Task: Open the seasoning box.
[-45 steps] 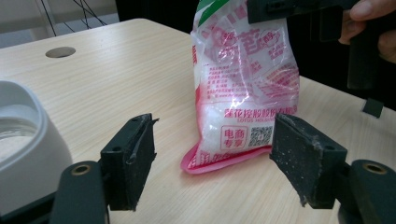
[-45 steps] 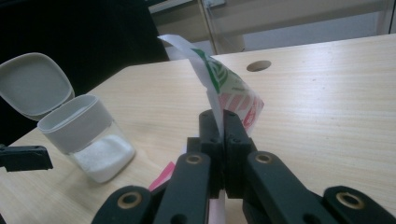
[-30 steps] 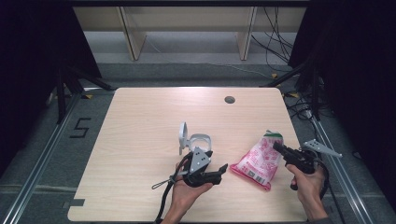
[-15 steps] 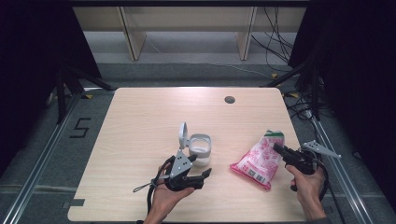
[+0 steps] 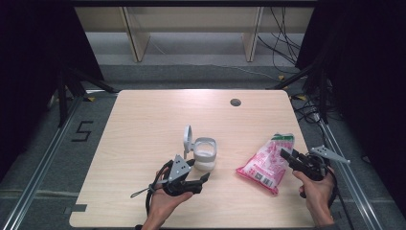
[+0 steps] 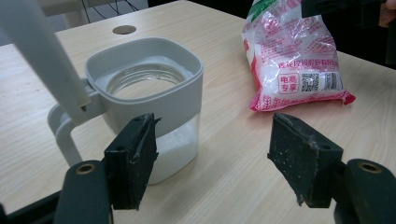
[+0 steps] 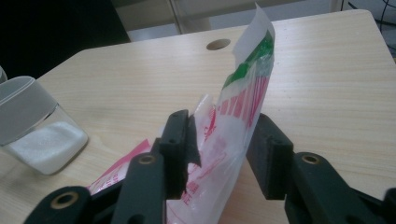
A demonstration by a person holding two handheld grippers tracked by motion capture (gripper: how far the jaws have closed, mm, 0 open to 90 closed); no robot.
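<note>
Here the tabletop (image 5: 143,124) carries two things well apart from its edges: a pink bag (image 5: 266,160) of white granules lying at about four o'clock from the middle, and a grey-rimmed glass jar (image 5: 205,153) near the centre, partly filled with white grains, its hinged lid (image 5: 187,140) flipped upright at nine o'clock of the rim. The work in hand looks like filling the jar from the bag, and it seems to be between grips. The right gripper (image 5: 293,159) sits at the bag's three o'clock edge with its fingers (image 7: 180,135) on either side of the upturned plastic; they have just been opening, and the film stands loose between them rather than pinched. The left gripper (image 5: 201,178) hovers at six o'clock of the jar, fingers (image 6: 135,156) spread wide with nothing between them, the jar just ahead. The next move probably calls for a firmer hold on the bag, then a steadying grip on the jar. The raised lid could get in the way of pouring. A round cable hole (image 5: 235,102) lies at twelve o'clock, well clear.
</note>
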